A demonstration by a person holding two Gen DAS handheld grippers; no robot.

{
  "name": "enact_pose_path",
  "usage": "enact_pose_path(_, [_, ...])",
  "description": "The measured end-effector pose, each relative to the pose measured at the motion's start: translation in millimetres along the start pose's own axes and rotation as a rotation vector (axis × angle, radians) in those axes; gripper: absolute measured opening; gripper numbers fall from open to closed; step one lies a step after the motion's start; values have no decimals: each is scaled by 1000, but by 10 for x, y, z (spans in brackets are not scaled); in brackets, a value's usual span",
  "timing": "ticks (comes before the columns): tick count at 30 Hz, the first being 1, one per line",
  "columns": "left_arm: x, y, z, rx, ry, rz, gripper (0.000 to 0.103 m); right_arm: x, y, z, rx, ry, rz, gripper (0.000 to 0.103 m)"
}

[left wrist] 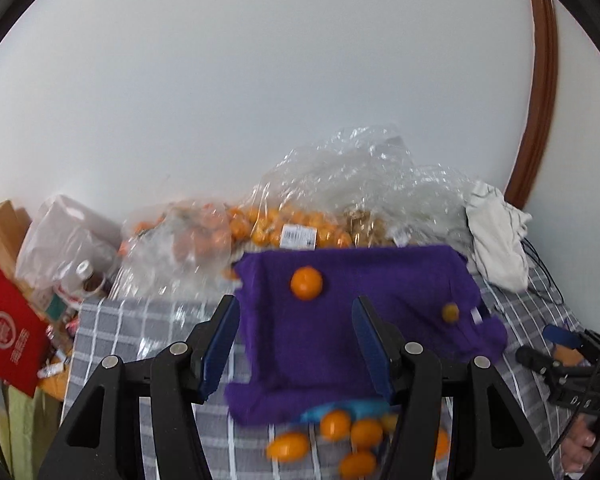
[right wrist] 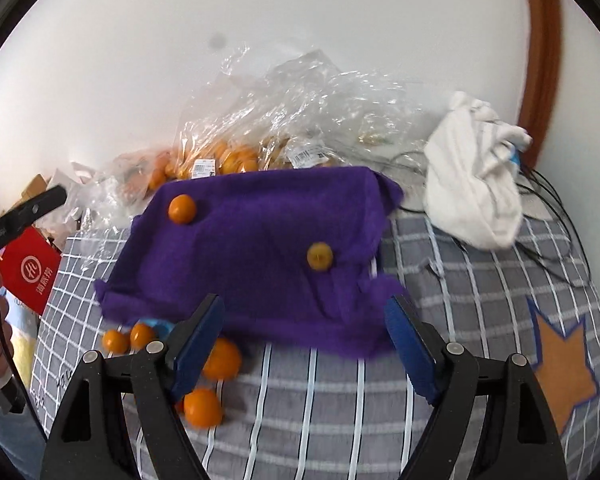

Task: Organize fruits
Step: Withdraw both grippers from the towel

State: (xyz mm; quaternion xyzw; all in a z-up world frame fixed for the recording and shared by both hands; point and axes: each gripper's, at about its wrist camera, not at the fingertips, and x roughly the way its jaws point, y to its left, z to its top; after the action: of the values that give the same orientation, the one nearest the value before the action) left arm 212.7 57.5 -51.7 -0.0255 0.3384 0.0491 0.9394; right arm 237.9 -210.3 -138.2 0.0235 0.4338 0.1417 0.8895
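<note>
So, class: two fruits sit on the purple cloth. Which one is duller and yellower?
The smaller fruit near the cloth's right side; the other is bright orange.

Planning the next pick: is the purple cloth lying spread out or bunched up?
Spread out. The purple cloth lies mostly flat on the checked cover, edges rumpled, with two orange fruits resting on top.

both grippers [left wrist: 296, 344] [right wrist: 304, 340] angled down, jaws apart, empty

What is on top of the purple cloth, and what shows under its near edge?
Two small orange fruits sit on the purple cloth: one far left, one right. A blue thing pokes out beneath; loose fruits lie beside it. The rest underneath is covered.
</note>
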Motion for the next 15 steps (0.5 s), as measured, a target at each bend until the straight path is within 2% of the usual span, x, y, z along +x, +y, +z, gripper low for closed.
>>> enact_pose_path(6, [-408,59,-299,-19,-18,18,56,-484,93,-286,-26,-84,-21,82])
enact_pose_path(9, [-574,156,-443,-70,-53,46,56,-655,159,-404,-53,-118,-44,82])
enact_pose_path(12, [-635,221,-563,-102,-50,61,56,-744,190,-507,-73,-132,-48,82])
enact_pose_path(15, [-707,257,-691,-89,-46,84,56,-805,188,-632,-72,-153,-72,82])
